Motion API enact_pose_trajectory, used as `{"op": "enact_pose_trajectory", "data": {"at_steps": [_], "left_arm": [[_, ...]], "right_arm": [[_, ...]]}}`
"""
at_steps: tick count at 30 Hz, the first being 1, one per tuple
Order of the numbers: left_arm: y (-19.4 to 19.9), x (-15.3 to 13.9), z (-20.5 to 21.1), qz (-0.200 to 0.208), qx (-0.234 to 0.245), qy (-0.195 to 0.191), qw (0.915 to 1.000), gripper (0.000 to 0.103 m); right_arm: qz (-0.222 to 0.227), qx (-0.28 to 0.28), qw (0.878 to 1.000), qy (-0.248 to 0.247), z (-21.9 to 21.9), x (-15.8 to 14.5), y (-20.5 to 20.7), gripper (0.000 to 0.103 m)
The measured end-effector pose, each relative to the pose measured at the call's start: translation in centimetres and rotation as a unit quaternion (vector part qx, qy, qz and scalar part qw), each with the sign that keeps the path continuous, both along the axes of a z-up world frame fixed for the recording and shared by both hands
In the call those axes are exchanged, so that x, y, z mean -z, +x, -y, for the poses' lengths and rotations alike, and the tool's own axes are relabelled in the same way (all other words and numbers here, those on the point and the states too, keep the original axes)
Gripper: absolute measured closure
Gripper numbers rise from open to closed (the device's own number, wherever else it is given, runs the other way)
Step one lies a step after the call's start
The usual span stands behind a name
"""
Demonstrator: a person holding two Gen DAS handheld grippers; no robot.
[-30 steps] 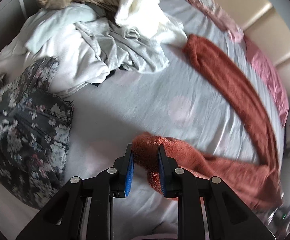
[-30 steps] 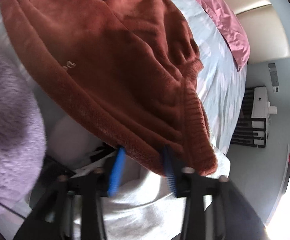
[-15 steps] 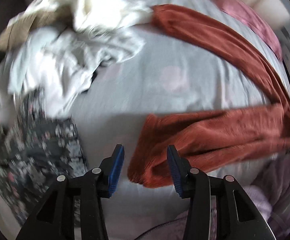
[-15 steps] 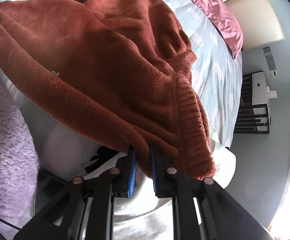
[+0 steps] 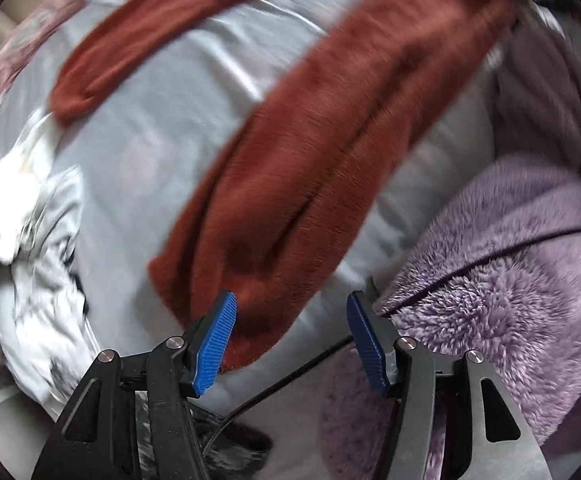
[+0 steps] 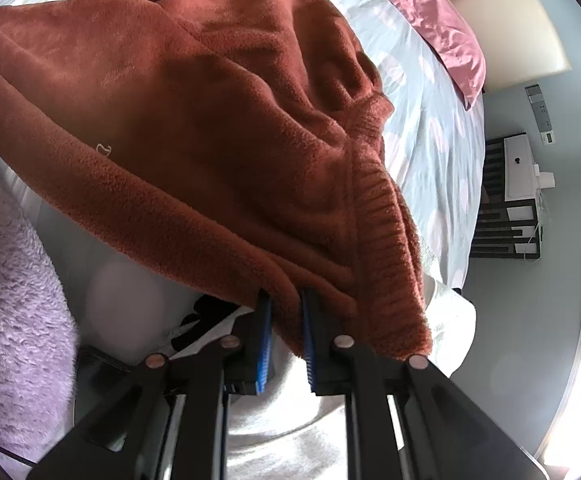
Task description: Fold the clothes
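Observation:
A rust-red fleece garment (image 5: 310,152) lies spread on the pale grey bed sheet (image 5: 162,120), its two long parts reaching toward the left gripper. My left gripper (image 5: 290,340) is open and empty, its blue pads just short of the nearer cuff end. In the right wrist view the same garment (image 6: 210,120) fills the frame, with a ribbed hem at the right. My right gripper (image 6: 286,340) is shut on the garment's lower edge next to the ribbed hem.
A fluffy lilac sleeve (image 5: 510,280) with a black cable over it is at the right. A heap of white and grey clothes (image 5: 30,240) lies at the left. A pink pillowcase (image 6: 442,20), a headboard and a dark shelf (image 6: 510,208) are beyond the bed.
My left gripper let go of the red cuff, opened wide and swung round. My right gripper closed on the garment's edge and keeps hold of it.

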State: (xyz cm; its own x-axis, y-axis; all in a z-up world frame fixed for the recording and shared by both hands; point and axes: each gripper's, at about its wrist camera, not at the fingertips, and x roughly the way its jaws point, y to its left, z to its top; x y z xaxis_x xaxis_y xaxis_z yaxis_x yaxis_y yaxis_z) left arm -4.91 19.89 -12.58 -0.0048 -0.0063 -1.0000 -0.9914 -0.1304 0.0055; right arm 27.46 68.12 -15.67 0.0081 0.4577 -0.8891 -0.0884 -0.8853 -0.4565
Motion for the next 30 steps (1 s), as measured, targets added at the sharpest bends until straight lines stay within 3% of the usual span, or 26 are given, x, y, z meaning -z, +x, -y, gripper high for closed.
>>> {"op": "enact_pose_trajectory", "data": {"at_steps": [9, 13, 14, 16, 18, 23, 30], "left_arm": [[-0.4, 3.9, -3.2, 0.046, 0.024, -0.069, 0.9963, 0.043], [-0.6, 6.3, -4.2, 0.021, 0.015, -0.109, 0.9937, 0.044], [-0.6, 6.7, -4.3, 0.014, 0.015, -0.115, 0.9932, 0.049], [-0.3, 7.0, -4.3, 0.013, 0.021, -0.117, 0.9928, 0.067], [0.0, 7.0, -4.2, 0.000, 0.026, -0.117, 0.9928, 0.071], [0.0, 6.2, -3.7, -0.026, 0.016, -0.106, 0.9940, 0.093], [-2.2, 2.9, -3.0, -0.062, -0.033, -0.065, 0.9954, 0.096]], "right_arm": [[0.008, 0.004, 1.000, 0.000, -0.3, 0.1, -0.3, 0.090], [0.006, 0.004, 1.000, 0.000, -0.2, -0.1, -0.3, 0.089], [0.005, 0.005, 1.000, 0.000, -0.2, -0.1, -0.2, 0.090], [0.002, 0.005, 1.000, -0.001, -0.3, -0.2, 0.0, 0.090], [-0.001, 0.006, 1.000, -0.002, -0.3, -0.2, 0.1, 0.089], [-0.004, 0.005, 1.000, -0.001, -0.3, -0.3, 0.2, 0.090], [-0.024, -0.005, 1.000, 0.013, -0.1, -1.4, 0.6, 0.091]]}}
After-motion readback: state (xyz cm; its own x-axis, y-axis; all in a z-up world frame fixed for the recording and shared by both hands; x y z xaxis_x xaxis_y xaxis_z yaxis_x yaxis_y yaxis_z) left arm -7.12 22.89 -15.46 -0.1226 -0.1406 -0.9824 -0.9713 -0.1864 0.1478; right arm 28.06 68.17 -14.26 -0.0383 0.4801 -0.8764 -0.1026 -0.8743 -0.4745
